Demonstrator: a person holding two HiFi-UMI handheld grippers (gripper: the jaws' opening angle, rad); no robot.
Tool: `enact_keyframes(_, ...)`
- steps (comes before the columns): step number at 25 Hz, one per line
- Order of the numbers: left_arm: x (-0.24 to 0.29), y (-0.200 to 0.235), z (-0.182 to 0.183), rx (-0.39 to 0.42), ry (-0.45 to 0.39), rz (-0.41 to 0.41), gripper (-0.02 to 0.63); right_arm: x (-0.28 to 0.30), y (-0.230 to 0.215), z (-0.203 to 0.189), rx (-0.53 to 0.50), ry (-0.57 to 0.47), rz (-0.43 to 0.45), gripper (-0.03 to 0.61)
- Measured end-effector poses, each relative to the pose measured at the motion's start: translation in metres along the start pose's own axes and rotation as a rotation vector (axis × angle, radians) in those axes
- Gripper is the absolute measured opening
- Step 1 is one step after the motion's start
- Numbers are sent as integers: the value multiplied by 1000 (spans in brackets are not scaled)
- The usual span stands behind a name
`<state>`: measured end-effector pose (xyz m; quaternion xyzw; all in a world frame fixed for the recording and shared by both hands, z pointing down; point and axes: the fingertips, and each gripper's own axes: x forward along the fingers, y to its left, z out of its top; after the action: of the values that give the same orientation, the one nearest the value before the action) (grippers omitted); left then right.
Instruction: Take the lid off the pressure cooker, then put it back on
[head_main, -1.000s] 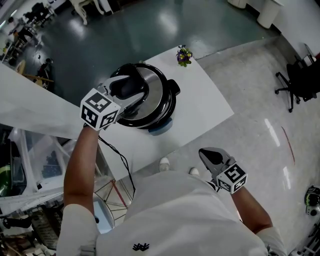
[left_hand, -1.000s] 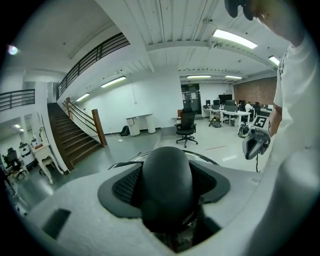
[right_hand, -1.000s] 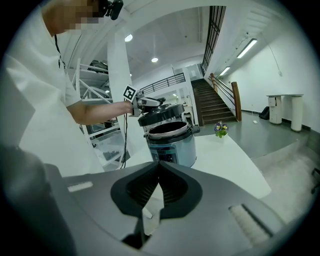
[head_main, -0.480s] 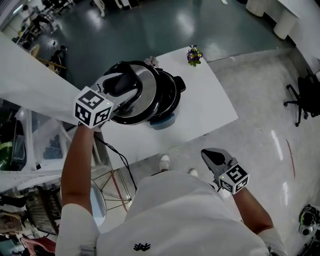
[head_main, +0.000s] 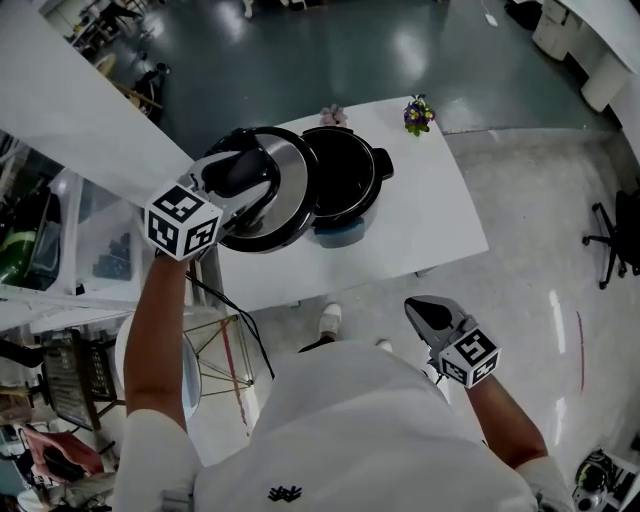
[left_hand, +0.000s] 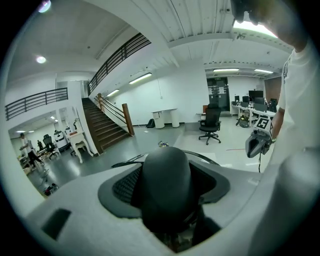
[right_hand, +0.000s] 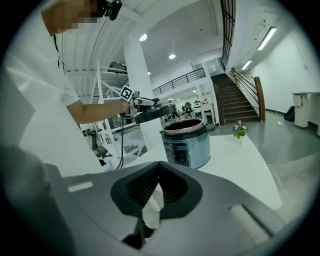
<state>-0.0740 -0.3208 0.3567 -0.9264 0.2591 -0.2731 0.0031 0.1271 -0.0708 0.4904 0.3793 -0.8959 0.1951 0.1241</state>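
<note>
1. My left gripper is clamped on the black domed knob of the round steel pressure-cooker lid, so the lid hangs from that one hold.
2. The lid is in the air just left of the open blue-grey cooker pot on the white table, handy for refitting.
3. My right gripper, jaws together and empty, sits low at my side. I judge it unneeded.

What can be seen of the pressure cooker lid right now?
The lid is a round, shallow dome of shiny silvery metal with a thick black rim and a bulky black handle on top. It is off the pot, held in the air near level, just beside and a little above the open pot on the person's left. The left hand-held gripper has its jaws closed on the handle, and nothing else touches the lid.
</note>
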Motion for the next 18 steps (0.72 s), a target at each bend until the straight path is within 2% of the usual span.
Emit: enact_keyframes(18,-89,-5,-86,-142,42,196,291,25,35,-2,-87,71,179,12)
